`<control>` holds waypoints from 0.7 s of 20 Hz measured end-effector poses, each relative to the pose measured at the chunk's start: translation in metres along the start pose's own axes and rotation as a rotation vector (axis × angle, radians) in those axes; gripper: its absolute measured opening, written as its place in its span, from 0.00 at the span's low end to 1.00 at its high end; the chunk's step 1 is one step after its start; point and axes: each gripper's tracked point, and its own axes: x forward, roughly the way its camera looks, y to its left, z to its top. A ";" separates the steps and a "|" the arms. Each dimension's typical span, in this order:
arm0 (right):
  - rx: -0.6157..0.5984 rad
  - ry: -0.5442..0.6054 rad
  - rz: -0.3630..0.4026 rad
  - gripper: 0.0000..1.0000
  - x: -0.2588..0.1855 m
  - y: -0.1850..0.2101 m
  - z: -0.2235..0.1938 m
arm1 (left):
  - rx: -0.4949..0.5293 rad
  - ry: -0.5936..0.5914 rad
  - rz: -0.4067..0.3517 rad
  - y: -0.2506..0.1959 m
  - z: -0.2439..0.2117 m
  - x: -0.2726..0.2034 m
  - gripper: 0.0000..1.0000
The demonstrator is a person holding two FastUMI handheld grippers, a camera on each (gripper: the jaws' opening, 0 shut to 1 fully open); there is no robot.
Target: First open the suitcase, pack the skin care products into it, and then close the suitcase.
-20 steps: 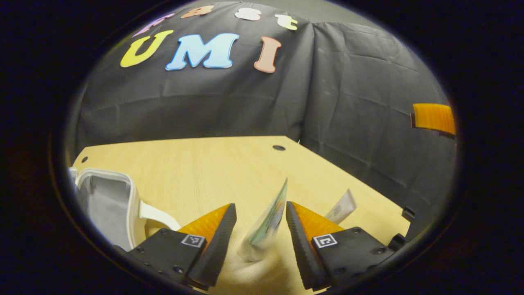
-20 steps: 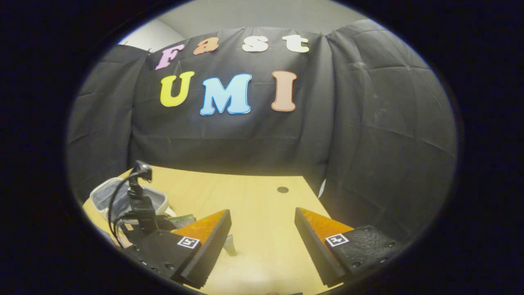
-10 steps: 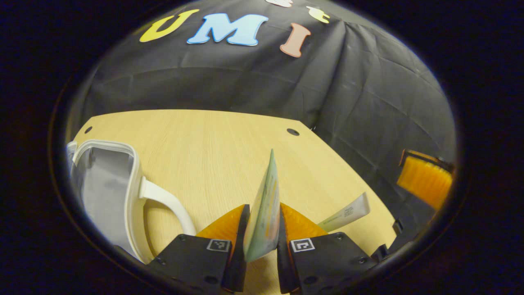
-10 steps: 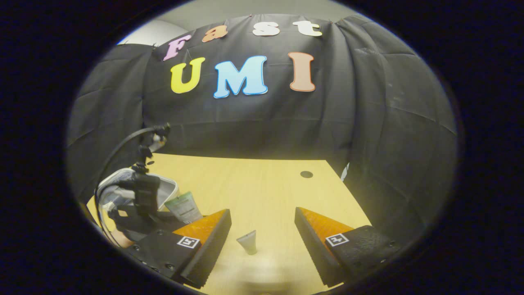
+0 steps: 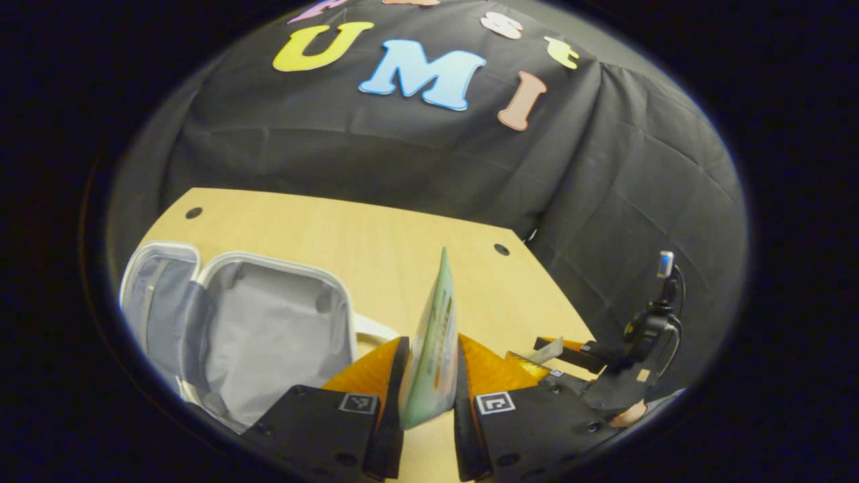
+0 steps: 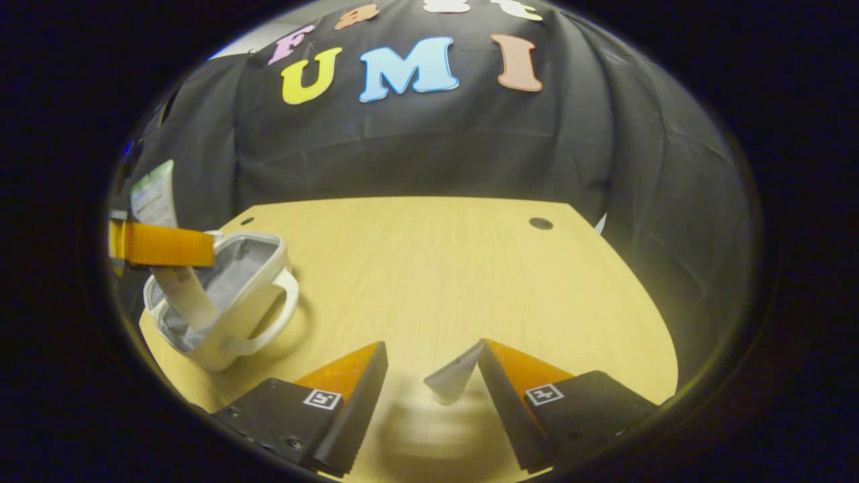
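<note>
left gripper [image 5: 429, 376] fingers clamped on green tube [image 5: 433, 355]; open suitcase [image 5: 268, 335] at 9 o'clock on worktop [image 5: 349, 235]. right gripper [image 6: 433, 382] fingers wide apart around grey tube [image 6: 453, 381]

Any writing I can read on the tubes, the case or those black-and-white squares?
On the green tube: print blurred, unreadable.
On the small grey tube: no readable text.
On the suitcase: no text.
On the marker squares: coded patterns, no words.

No legible text or labels
</note>
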 end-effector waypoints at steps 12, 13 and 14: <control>0.270 0.062 0.111 0.19 -0.068 0.087 0.014 | 0.041 0.380 0.269 0.179 -0.065 0.006 0.40; 0.269 0.062 0.128 0.19 -0.077 0.099 0.017 | 0.048 0.408 0.279 0.188 -0.070 0.011 0.39; 0.265 0.063 0.143 0.19 -0.085 0.111 0.018 | 0.050 0.430 0.288 0.195 -0.075 0.014 0.39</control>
